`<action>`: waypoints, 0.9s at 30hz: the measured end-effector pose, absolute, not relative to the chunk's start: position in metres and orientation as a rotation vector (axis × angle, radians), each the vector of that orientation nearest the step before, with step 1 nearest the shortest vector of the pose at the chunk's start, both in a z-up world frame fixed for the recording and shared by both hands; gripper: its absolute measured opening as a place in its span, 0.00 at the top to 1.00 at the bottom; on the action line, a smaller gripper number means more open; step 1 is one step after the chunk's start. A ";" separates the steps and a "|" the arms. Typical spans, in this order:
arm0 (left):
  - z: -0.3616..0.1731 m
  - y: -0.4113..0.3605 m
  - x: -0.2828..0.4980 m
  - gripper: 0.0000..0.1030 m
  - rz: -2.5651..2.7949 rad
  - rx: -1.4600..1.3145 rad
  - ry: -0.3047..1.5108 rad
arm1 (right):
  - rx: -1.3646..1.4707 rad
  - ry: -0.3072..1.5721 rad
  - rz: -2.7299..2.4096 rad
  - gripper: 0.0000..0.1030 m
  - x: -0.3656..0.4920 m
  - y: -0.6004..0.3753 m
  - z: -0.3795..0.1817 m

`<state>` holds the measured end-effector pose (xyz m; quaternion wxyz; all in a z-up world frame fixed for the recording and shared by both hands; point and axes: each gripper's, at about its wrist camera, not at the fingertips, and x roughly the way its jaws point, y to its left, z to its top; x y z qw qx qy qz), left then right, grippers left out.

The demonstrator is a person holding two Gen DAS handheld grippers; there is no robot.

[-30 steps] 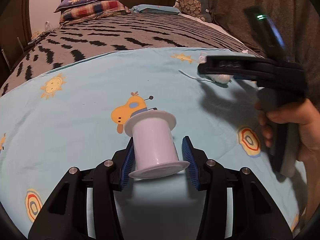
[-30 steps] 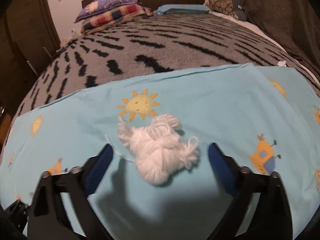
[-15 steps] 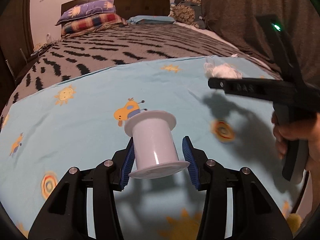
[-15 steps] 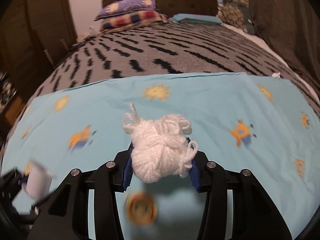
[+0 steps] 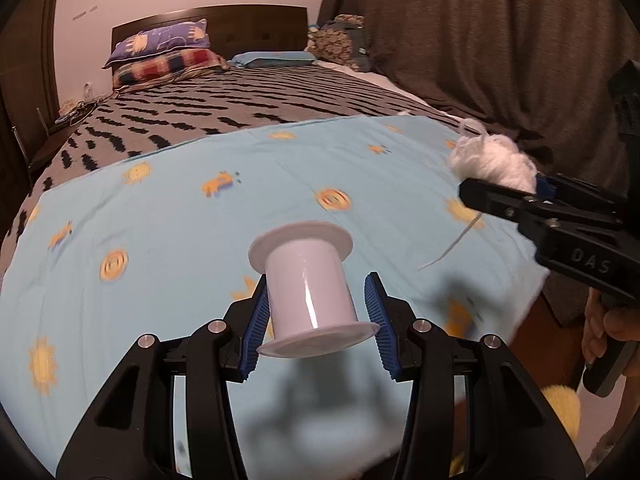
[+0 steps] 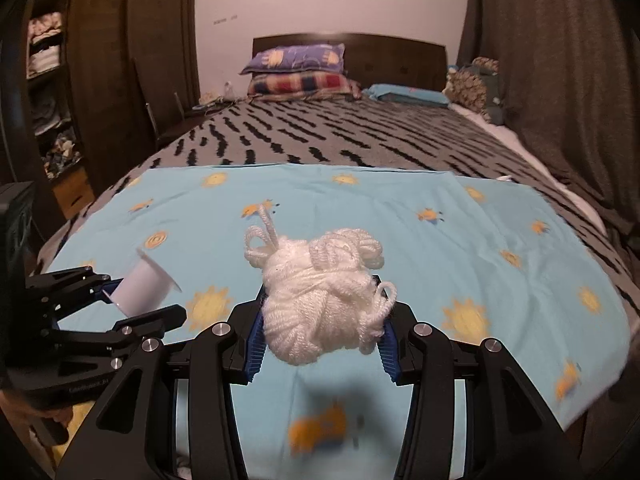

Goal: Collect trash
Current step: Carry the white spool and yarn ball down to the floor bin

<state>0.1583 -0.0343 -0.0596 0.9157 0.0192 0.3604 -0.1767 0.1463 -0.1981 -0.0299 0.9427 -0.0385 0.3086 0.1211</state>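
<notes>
Bedroom, dim light: bed with a zebra-stripe blanket (image 6: 360, 136), light-blue printed sheet (image 6: 460, 240) spread over its near end, dark curtain (image 5: 480, 40) on the right. Left hand-held gripper (image 5: 316, 320) is closed on an empty white spool (image 5: 306, 280), pads against the barrel, spool tilted and lifted clear of the sheet. Right hand-held gripper (image 6: 320, 336) has just closed on a ball of white yarn (image 6: 320, 296); the ball fills the gap between the pads and one loose strand hangs below. Both items are off the bed, so pickup looks done and this is the carry step. No bin or bag in either view. Next move: find the container, keep both grips firm, mind the trailing strand, release over the opening.
</notes>
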 end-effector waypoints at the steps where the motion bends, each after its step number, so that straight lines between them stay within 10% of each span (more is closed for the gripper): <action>1: -0.060 -0.035 0.145 0.57 -0.370 0.039 0.740 | -0.078 0.623 0.243 0.54 0.132 -0.201 -0.030; 27: -0.213 -0.047 0.001 0.57 -0.481 -0.002 0.989 | 0.052 0.904 0.167 0.54 -0.012 -0.224 -0.201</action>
